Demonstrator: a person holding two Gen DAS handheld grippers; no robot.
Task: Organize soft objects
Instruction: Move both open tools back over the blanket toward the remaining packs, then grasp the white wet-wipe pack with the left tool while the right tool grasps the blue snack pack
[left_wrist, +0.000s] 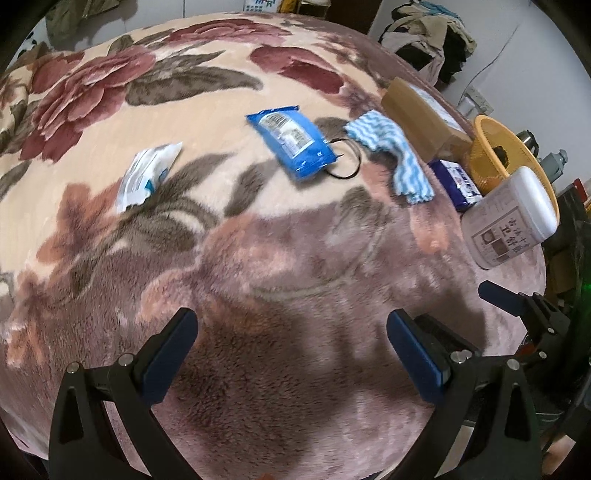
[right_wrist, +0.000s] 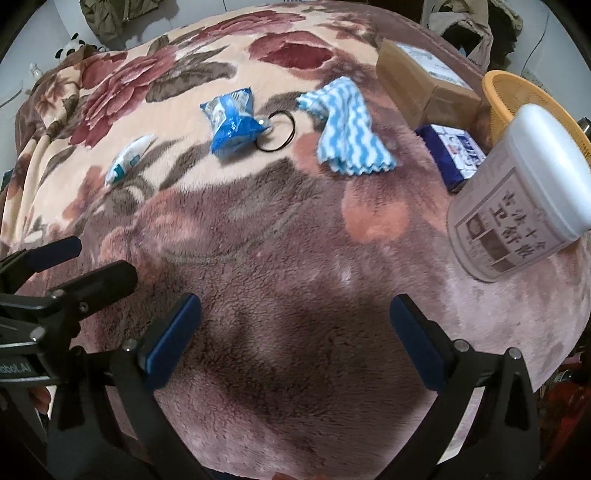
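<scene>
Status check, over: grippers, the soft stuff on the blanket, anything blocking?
Left gripper open, empty; right gripper same. Striped cloth, blue packet, white packet loose on blanket. Nothing blocking.

A blue packet (left_wrist: 291, 143) lies flat on the blanket, overlapping a black hair tie (left_wrist: 345, 158). A crumpled striped cloth (left_wrist: 393, 155) sits just beside them, a white packet (left_wrist: 147, 177) well apart.

Floral fleece blanket (left_wrist: 155, 85) covering bed, shadow darkening near half. White wall (left_wrist: 517, 55) showing behind. Clothes pile (left_wrist: 428, 33) lying at far corner. Olive garment (right_wrist: 122, 14) hanging against wall.
</scene>
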